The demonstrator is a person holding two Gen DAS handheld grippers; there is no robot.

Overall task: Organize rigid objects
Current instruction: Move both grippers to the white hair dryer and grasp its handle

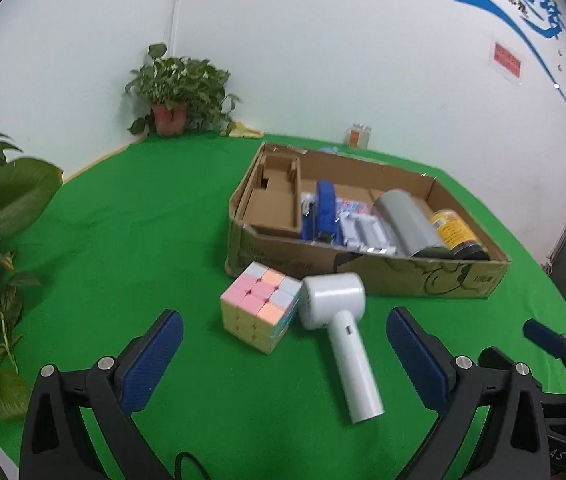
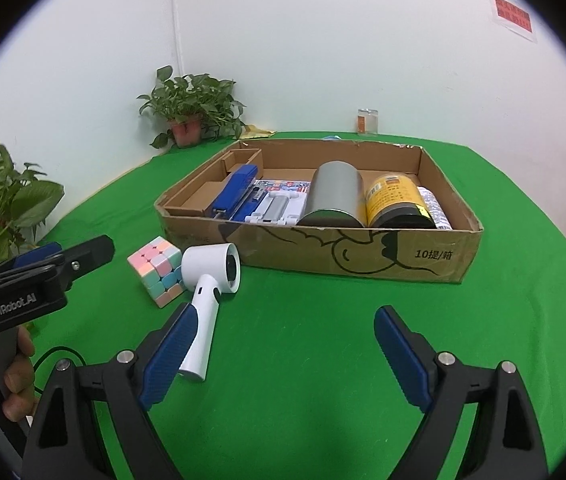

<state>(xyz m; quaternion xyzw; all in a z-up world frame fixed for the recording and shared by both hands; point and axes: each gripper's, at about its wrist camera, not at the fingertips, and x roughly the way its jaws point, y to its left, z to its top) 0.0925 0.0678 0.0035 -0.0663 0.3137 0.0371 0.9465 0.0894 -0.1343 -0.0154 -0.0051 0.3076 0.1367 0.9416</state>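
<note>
Item 1: pastel puzzle cube (image 1: 259, 311), 3 by 3, lying on the green bench (image 1: 131, 240) just outside the near wall of the cardboard box (image 1: 403, 276). Likely light, stiff plastic, faces probably slick. Best hold appears to be across 2 opposite flat faces; a corner grip is risking rotation of the layers.

Item 2: white handheld fan (image 1: 337, 330), lying on its side and touching the cube's right edge, head toward the box, handle pointing toward the cameras. Judged light, hard-shelled and smooth. The straight handle is offering the surest hold, though the round section may be rolling between flat pads.

Item 3: box contents already lying inside: blue stapler (image 2: 235, 196), grey metal cylinder (image 2: 335, 198), yellow-labelled jar (image 2: 397, 202), and flat packets beneath them.

Left gripper (image 1: 283, 354): jaws are standing wide and holding nothing, hovering above the bench with the cube and fan ahead between them.

Right gripper (image 2: 283, 350): jaws are likewise wide and holding nothing, the fan's handle lying just beside its left finger.
</note>
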